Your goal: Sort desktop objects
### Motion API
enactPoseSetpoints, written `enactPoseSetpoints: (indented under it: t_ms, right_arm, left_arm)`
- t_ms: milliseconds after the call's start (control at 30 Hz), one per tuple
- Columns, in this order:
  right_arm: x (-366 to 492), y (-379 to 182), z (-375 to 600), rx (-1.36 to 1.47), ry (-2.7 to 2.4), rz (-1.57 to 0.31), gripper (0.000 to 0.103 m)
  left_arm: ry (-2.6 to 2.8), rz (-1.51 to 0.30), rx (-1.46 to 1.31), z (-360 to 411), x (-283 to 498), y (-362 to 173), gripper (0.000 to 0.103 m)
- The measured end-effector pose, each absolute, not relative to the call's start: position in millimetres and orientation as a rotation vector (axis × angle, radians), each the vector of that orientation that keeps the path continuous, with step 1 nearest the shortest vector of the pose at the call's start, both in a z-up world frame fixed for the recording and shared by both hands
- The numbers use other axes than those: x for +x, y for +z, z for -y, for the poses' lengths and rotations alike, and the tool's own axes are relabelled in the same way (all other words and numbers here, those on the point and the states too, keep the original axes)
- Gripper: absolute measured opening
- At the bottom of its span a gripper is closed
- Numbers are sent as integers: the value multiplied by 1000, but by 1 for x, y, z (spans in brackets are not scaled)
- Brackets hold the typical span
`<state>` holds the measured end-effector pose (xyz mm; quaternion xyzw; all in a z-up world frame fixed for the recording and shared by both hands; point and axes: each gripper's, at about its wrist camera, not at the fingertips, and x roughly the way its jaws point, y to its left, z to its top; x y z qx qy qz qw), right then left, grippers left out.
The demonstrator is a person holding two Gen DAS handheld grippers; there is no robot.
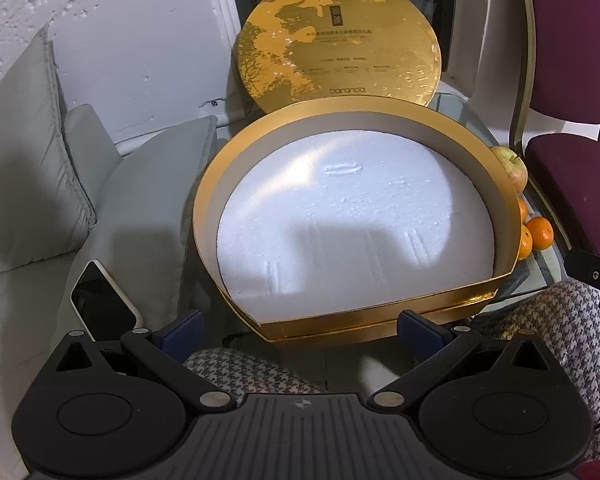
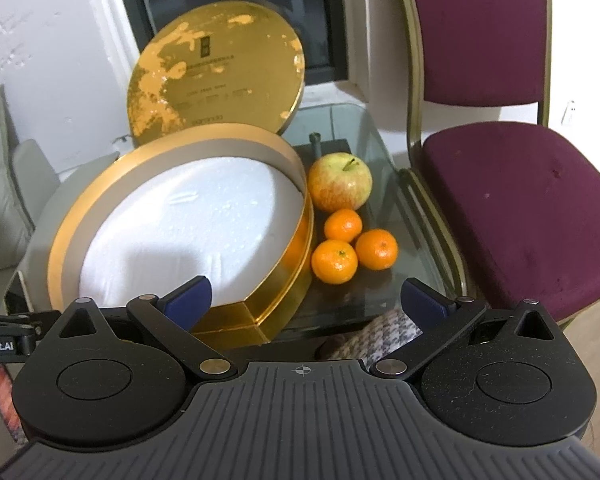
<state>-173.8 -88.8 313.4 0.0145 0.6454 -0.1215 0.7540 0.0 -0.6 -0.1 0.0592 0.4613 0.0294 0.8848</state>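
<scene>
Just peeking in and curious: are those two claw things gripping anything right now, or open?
Left gripper: open, holding nothing, facing the gold box.
Right gripper: open, holding nothing, near the tangerines.

Glass surface (image 2: 384,168), small, clear top. On it: open gold box (image 2: 260,320) with white foam liner, taking most of the left side. Right of the box: apple (image 2: 339,181), touching or just beside its wall, then three mandarins (image 2: 343,225) clustered in front of the apple. Gold lid (image 2: 216,70) stands tilted behind the box.
</scene>
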Motion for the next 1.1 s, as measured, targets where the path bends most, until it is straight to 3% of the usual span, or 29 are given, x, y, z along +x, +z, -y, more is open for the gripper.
enactPoseSetpoints:
  t_ms: [1100]
  right_arm:
    - [-178,302,91,76,-257,-1465,103]
  left_arm:
    - [58,-1001,173,10,1,-6,102]
